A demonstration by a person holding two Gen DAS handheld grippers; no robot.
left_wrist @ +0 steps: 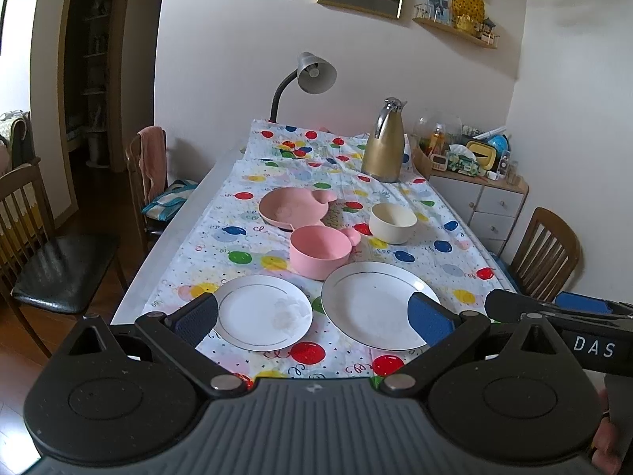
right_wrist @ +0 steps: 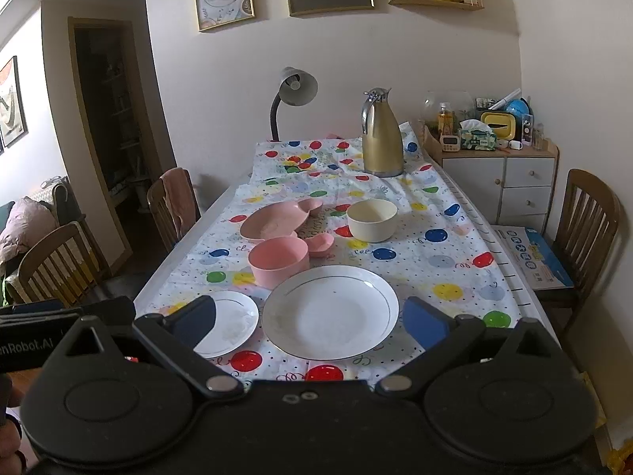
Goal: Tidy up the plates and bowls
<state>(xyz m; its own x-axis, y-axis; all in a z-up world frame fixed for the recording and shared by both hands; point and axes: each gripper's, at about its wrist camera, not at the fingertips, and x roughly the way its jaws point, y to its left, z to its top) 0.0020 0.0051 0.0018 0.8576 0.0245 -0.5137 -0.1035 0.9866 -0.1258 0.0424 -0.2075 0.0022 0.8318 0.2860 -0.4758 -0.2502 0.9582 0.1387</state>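
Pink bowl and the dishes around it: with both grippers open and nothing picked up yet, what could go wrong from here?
1. The pink bowl sits tight against the large white plate and the pink eared plate; lifting any of them may drag a neighbour.
2. The balloon tablecloth is loose and wrinkled, so sliding dishes could bunch it toward the gold jug.
3. The small white plate lies flat, so the left gripper may slip off its thin rim.

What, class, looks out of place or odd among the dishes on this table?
The small white plate carries a dull smear near its right side, unlike the large white plate. The tablecloth is rumpled around the gold jug.
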